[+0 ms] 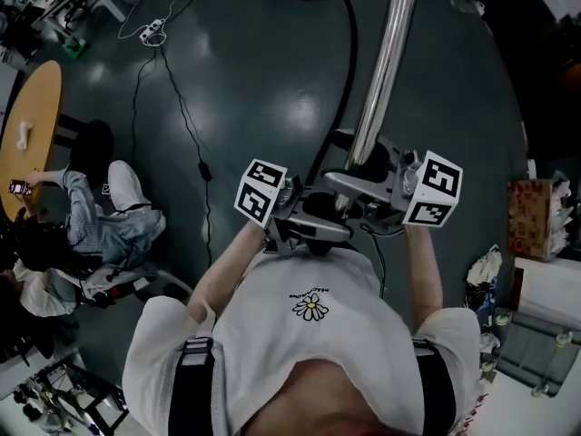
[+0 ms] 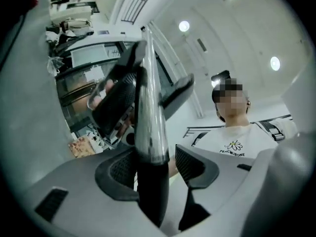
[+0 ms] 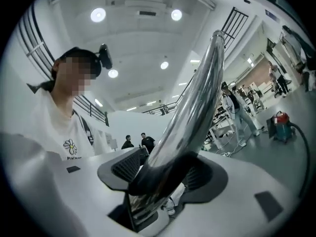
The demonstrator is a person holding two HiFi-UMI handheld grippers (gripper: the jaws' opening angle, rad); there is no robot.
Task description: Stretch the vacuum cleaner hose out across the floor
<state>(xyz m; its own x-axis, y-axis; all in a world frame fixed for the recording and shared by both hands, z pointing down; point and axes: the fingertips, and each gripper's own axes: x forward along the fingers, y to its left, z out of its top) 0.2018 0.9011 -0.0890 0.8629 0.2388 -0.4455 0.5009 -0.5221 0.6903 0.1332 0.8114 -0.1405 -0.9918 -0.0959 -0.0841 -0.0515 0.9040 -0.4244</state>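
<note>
R gripper point(image 3: 163, 174) clamped on metal wand point(image 1: 386, 62); L gripper point(image 2: 155, 164) jaws apart round it, not pressing. hose point(image 1: 353, 44) curved, runs far; stretch prob barely begun.

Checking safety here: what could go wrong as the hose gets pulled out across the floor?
The left gripper looks loose around the chrome tube, so it could twist in the right gripper. The black hose might snag the floor cable near the seated person.
</note>
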